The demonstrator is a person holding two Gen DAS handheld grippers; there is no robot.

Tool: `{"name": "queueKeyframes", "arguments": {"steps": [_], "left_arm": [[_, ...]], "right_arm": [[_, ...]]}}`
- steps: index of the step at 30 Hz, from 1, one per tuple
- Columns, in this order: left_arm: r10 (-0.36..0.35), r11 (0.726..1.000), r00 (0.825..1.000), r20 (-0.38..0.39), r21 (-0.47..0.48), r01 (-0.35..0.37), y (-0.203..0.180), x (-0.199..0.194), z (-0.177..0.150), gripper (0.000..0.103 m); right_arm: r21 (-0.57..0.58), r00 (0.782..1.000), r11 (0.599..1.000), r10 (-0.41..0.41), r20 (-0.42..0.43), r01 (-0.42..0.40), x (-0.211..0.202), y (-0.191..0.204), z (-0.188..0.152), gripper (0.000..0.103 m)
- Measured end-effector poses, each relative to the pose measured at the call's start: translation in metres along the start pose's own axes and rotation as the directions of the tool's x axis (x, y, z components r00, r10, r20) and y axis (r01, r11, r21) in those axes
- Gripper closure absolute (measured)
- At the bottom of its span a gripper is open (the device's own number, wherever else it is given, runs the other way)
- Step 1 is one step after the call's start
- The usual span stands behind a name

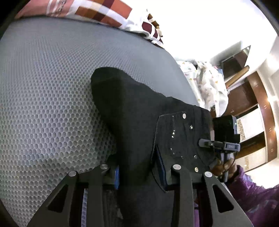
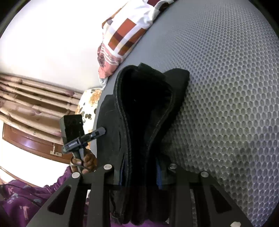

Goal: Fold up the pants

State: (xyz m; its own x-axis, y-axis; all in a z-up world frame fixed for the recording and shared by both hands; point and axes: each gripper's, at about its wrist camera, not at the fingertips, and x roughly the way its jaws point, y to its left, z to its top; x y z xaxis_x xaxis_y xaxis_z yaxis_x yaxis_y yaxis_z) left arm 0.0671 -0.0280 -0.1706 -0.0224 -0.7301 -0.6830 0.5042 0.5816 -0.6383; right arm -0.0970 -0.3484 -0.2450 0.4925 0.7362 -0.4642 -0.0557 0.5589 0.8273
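A grey honeycomb-mesh mattress [image 1: 52, 83] carries black fabric pants [image 1: 132, 108] at centre and a checked maroon-and-white pillow [image 1: 97, 12] at twelve o'clock.

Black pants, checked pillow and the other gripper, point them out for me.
Black pants [image 1: 139, 111], left wrist view, on the dark fabric's middle.
Checked pillow [image 2: 125, 35], right wrist view, on its checked cover.
Right gripper [image 1: 219, 145], left wrist view, on its black body.

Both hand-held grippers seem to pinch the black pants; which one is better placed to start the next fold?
Probably neither alone: the left hand-held gripper and right hand-held gripper each pinch the black pants, so both should move together.
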Motion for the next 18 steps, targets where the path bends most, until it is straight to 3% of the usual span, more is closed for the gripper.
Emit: {"name": "queueKeyframes", "arguments": {"steps": [2, 3, 6, 8, 10, 12, 15, 18], "left_arm": [[0.014, 1.000, 1.000, -0.026, 0.013, -0.013, 0.001, 0.005, 0.002, 0.057], [-0.010, 1.000, 0.999, -0.042, 0.009, 0.011, 0.004, 0.008, 0.003, 0.053], [-0.042, 0.999, 0.999, -0.028, 0.000, 0.042, 0.006, 0.011, 0.008, 0.054], [-0.012, 1.000, 1.000, -0.009, 0.027, 0.013, 0.000, 0.012, 0.006, 0.057], [0.018, 0.998, 1.000, 0.011, 0.060, -0.019, -0.010, 0.011, 0.003, 0.064], [0.020, 0.998, 0.999, 0.046, 0.059, -0.023, -0.015, 0.005, 0.000, 0.074], [0.066, 0.988, 0.994, 0.084, 0.132, -0.077, -0.034, -0.004, -0.007, 0.077], [0.084, 0.987, 0.991, 0.101, 0.129, -0.097, -0.036, -0.014, -0.009, 0.077]], "right_arm": [[-0.015, 0.999, 1.000, -0.028, -0.017, 0.028, 0.001, 0.003, 0.004, 0.072], [-0.016, 0.999, 0.999, -0.033, -0.024, 0.033, 0.002, 0.004, 0.005, 0.064], [-0.017, 0.999, 0.999, -0.040, -0.037, 0.039, 0.007, 0.005, 0.007, 0.058], [-0.028, 0.998, 0.998, -0.058, -0.038, 0.057, 0.012, 0.009, 0.007, 0.061], [-0.027, 0.998, 0.998, -0.050, -0.024, 0.049, 0.013, 0.012, 0.005, 0.070], [-0.026, 0.999, 0.999, -0.045, -0.002, 0.045, 0.009, 0.016, 0.002, 0.072], [-0.008, 1.000, 1.000, -0.013, 0.026, 0.013, 0.004, 0.022, -0.004, 0.073], [0.007, 0.999, 1.000, 0.013, 0.045, -0.014, 0.004, 0.029, -0.009, 0.074]]}}
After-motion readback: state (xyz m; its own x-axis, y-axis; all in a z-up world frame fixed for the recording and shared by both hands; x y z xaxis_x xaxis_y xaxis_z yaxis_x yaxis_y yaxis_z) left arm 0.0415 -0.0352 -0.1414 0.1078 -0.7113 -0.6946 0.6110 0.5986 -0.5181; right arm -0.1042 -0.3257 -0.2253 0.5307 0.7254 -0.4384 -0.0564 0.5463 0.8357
